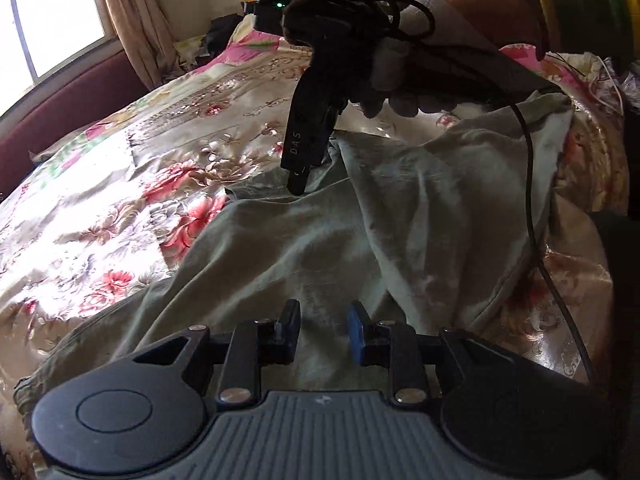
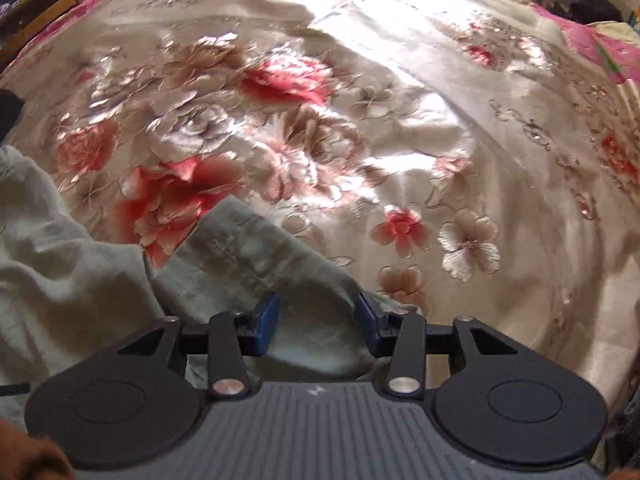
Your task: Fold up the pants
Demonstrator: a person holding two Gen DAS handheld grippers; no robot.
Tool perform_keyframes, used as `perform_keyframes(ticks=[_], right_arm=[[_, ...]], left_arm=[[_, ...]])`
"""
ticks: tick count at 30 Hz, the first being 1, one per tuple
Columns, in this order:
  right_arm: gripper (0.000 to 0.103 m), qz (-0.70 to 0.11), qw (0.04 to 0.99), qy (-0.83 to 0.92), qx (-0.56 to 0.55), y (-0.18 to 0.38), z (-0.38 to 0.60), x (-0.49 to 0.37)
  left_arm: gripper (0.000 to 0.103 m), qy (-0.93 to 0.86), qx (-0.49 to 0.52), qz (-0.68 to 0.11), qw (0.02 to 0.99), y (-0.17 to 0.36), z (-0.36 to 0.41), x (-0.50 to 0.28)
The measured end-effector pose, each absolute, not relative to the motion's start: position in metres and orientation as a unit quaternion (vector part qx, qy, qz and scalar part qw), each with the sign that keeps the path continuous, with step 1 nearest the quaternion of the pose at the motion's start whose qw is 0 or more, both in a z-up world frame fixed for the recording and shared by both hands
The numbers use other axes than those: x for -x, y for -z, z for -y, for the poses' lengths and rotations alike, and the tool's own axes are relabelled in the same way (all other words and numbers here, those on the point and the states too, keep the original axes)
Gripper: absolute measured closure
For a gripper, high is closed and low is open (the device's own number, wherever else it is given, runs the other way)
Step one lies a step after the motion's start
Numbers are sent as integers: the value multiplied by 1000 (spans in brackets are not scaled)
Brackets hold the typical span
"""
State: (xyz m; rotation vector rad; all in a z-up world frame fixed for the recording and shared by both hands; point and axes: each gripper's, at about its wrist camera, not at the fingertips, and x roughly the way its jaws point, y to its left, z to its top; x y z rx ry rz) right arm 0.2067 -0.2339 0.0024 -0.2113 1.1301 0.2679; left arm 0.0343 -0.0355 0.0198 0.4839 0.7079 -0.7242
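Observation:
The pale grey-green pants [image 1: 320, 240] lie rumpled on a floral bedspread, with one fold raised at the right. My left gripper [image 1: 324, 320] hovers low over the middle of them, open, with nothing between its pads. Farther off, a gloved hand holds my right gripper [image 1: 298, 182] pointing down at the pants' far edge. In the right wrist view, that gripper [image 2: 317, 318] is open, its blue pads apart. A flat end of the pants [image 2: 256, 248] lies beneath and between them, not pinched.
The shiny floral bedspread [image 2: 360, 120] spreads wide beyond the pants. A window [image 1: 52, 16], a curtain [image 1: 132, 12] and a maroon bed frame [image 1: 72, 108] stand at the left. A black cable [image 1: 530, 184] hangs from the right hand. Dark clothes [image 1: 224, 32] are heaped at the far end.

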Motion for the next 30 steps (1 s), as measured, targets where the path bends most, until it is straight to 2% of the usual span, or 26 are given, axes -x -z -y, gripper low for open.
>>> perform_keyframes(ticks=[1,3,4,5,13,15,16,19,22,30], right_arm=[[63,-535,825,-130,125,1,227,-205],[84,-528,825,-129,158,5,224,-204],[101,-522,829,-126,154,2,227,-205],[103,-515,837,-121,139,-2,231,-204],[103,-375,924,-51,-51,-88,330,-143],[95,-388,918,-60,-61,-92,347,-136],[94,-409,908,-64,-60,-88,346,-138],[93,-448,890,-84,-18,-65,319,-154],[69,-487,865,-119,28,-39,284,-178],[65,-515,802,-227,203,-7,220,-219]], left_arm=[[61,344,-233,-340,844,-17,38,-35],[61,341,-243,-346,840,-12,43,-36],[61,340,-247,-347,838,-11,45,-37],[61,339,-249,-348,838,-11,48,-37],[61,348,-258,-318,843,-27,66,-39],[61,353,-260,-320,840,-25,73,-39],[61,353,-262,-322,838,-23,76,-38],[60,355,-272,-329,832,-16,83,-33],[60,358,-278,-327,829,-14,82,-28],[57,369,-215,-349,834,-10,66,-47]])
